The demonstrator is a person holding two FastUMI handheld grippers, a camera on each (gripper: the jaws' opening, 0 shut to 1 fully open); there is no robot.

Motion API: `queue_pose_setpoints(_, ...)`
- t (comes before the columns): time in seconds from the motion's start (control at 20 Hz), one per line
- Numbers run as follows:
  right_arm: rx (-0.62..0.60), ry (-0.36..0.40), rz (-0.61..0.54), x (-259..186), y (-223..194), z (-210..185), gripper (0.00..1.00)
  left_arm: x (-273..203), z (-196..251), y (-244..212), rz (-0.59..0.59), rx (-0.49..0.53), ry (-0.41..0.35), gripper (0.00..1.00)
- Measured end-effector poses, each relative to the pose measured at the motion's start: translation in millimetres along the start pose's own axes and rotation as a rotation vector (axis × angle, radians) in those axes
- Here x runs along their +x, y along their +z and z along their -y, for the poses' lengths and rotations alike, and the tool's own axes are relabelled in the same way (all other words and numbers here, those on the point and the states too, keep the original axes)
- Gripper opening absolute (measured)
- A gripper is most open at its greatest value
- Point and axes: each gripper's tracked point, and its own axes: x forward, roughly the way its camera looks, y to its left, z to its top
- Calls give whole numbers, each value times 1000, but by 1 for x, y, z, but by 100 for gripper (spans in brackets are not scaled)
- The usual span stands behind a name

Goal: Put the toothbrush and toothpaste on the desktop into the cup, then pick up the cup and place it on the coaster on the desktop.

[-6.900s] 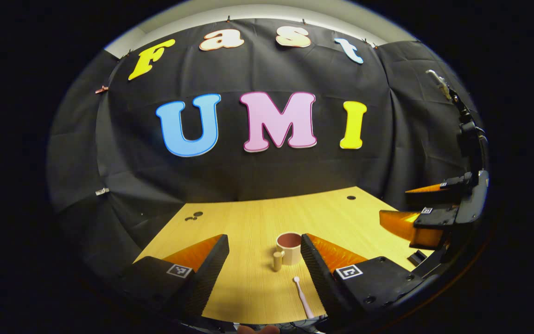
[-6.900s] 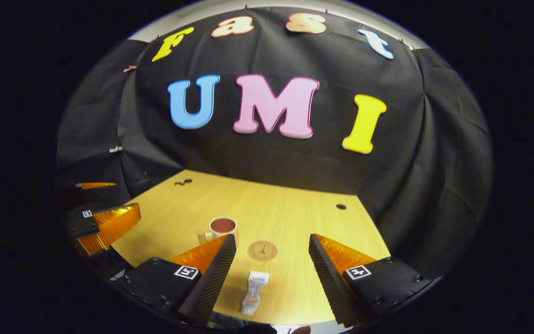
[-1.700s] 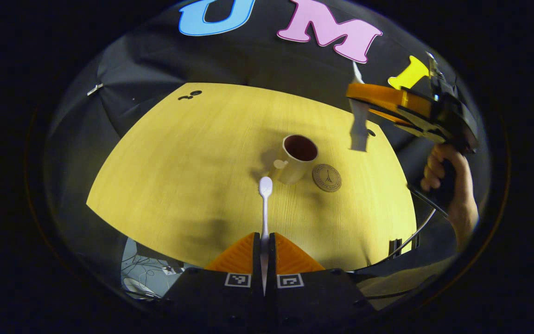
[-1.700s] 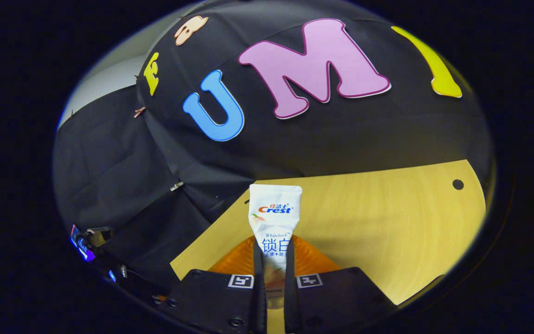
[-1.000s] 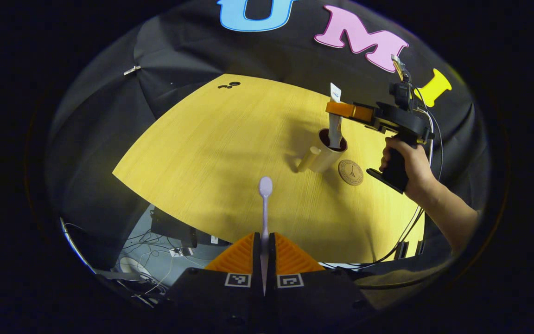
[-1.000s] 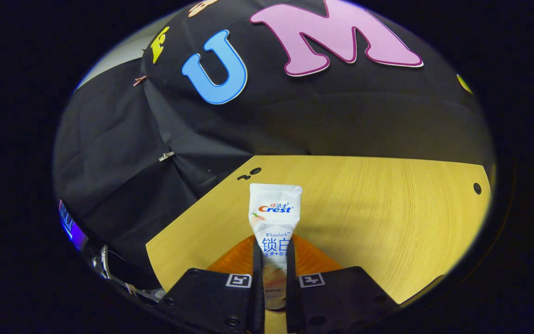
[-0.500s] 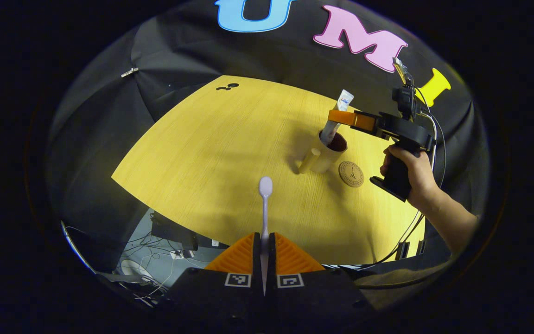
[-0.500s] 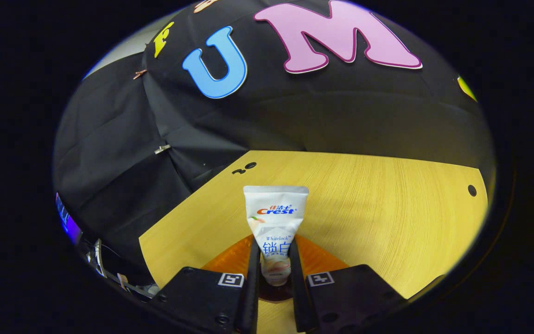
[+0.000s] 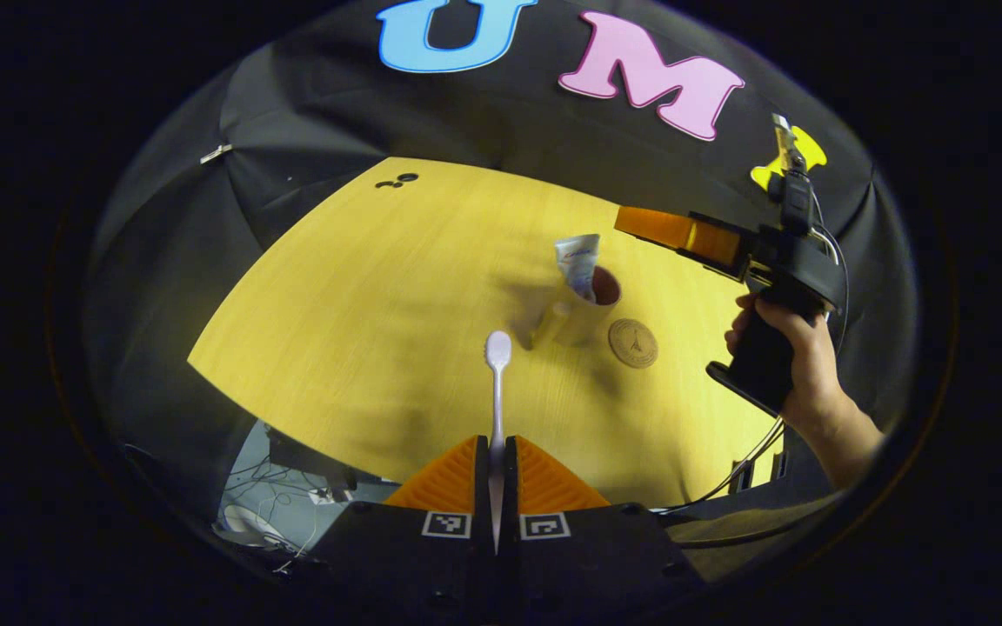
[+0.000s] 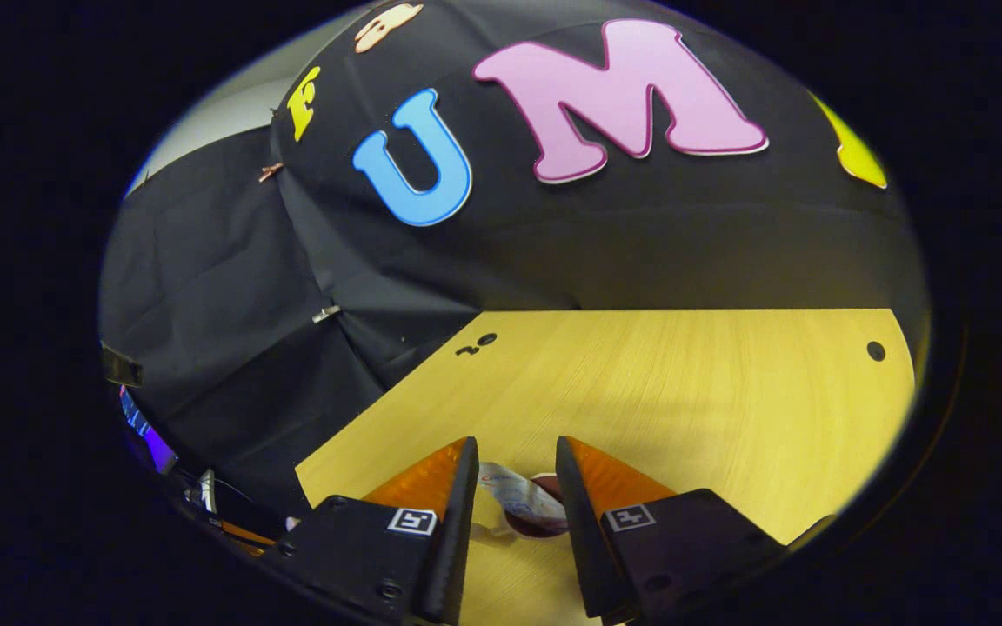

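Toothpaste in cup, below parted right tool.

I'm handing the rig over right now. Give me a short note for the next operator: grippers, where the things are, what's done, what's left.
Left gripper: shut on the toothbrush, held above the desktop, head pointing forward.
Right gripper: open, above the cup, holding nothing.
Toothpaste: in the cup, leaning on the rim.
Coaster: bare, just beside the cup.
Done: toothpaste in.
Left: drop the toothbrush into the cup, then lift the cup onto the coaster.
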Motion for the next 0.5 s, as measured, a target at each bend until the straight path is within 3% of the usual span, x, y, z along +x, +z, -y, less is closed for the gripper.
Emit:
queue_pose_setpoints(0.2,36,-63,9,-56,-4,28,54,14,40,33,48,75,-111,6)
queue_pose_setpoints(0.5,119,-213,-34,-136,-54,77,55,24,95,94,136,164,-294,6)
